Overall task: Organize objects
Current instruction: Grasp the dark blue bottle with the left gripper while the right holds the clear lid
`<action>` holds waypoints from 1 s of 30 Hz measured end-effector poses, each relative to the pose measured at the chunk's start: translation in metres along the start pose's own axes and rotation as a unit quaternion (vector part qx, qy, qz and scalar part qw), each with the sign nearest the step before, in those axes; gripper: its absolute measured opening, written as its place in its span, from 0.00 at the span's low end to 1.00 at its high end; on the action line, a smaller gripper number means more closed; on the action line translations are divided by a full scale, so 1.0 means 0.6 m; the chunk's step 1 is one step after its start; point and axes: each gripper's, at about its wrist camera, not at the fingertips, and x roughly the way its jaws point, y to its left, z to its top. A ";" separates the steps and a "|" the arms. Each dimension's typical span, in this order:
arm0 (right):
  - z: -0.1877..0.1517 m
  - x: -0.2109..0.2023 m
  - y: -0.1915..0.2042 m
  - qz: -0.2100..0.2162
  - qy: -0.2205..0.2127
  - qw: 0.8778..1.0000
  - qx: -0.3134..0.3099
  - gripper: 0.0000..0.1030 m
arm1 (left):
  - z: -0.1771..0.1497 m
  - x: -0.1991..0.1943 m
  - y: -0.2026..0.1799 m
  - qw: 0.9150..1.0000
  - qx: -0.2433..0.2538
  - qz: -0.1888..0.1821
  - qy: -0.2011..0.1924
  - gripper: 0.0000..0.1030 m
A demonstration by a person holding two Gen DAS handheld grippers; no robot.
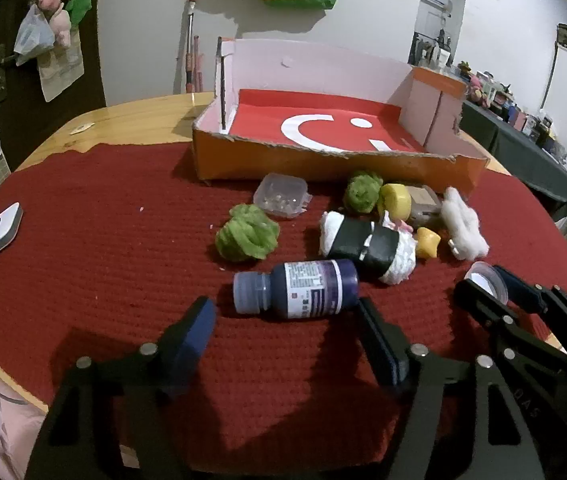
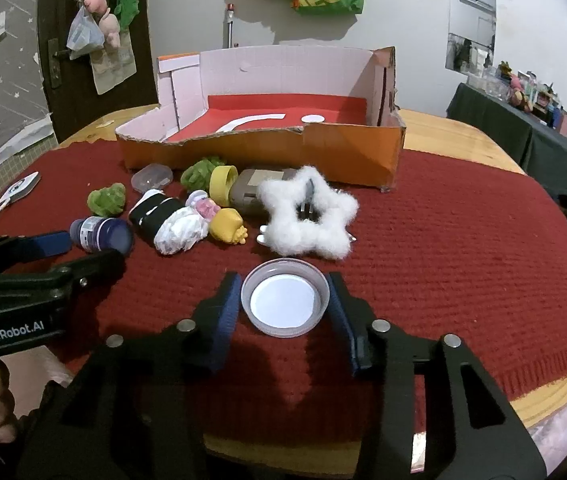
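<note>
Nearest my left camera lies the dark blue bottle, on its side on the red mat, cap toward the left; my left gripper straddles it with jaws well apart, neither pad pressing, so I hold nothing there yet. I judge the wide stance is meant to take the bottle across its length. Just behind it sit a green yarn ball, a clear plastic case and a black-and-white wrapped bundle, bunched close in front of the orange box, which stands empty and is probably where everything goes. Further right, a fluffy white star rests against a grey item. My right gripper brackets the shallow white lid, which lies rim up on the worktop; the pads sit at its rim, but I cannot tell whether they grip it
</note>
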 end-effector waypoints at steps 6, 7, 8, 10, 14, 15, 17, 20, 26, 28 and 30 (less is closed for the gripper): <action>0.002 0.004 0.003 0.000 -0.001 1.000 -0.007 0.38 | 0.007 0.001 0.003 1.000 -0.005 -0.009 0.000 0.60; 0.003 0.004 0.004 0.000 -0.001 1.000 -0.008 0.38 | 0.007 0.001 0.003 1.000 -0.006 -0.010 0.000 0.60; 0.002 0.003 0.003 0.000 -0.002 1.000 -0.009 0.38 | 0.007 0.001 0.004 1.000 -0.005 -0.010 0.000 0.60; 0.002 0.003 0.003 0.000 -0.002 1.000 -0.008 0.38 | 0.006 0.000 0.005 1.000 -0.004 -0.011 -0.001 0.60; 0.002 0.000 0.004 0.004 -0.004 1.000 -0.007 0.38 | 0.005 -0.002 0.007 1.000 -0.006 -0.016 -0.002 0.60; 0.003 -0.001 0.005 0.006 -0.006 1.000 -0.007 0.38 | 0.004 -0.002 0.007 1.000 -0.006 -0.016 -0.002 0.60; 0.003 -0.003 0.007 0.008 -0.007 1.000 -0.008 0.38 | 0.003 -0.004 0.006 1.000 -0.004 -0.016 -0.003 0.60; 0.005 -0.005 0.009 0.010 -0.008 1.000 -0.009 0.38 | 0.002 -0.007 0.005 1.000 -0.002 -0.014 -0.005 0.60; 0.011 -0.009 0.010 0.016 -0.011 1.000 -0.008 0.38 | 0.003 -0.016 0.001 1.000 0.007 -0.012 -0.015 0.60; 0.014 -0.011 0.011 0.018 -0.014 1.000 -0.009 0.38 | 0.005 -0.017 0.001 1.000 0.009 -0.012 -0.018 0.60; 0.018 -0.013 0.012 0.020 -0.016 1.000 -0.010 0.38 | 0.007 -0.019 0.001 1.000 0.011 -0.012 -0.021 0.60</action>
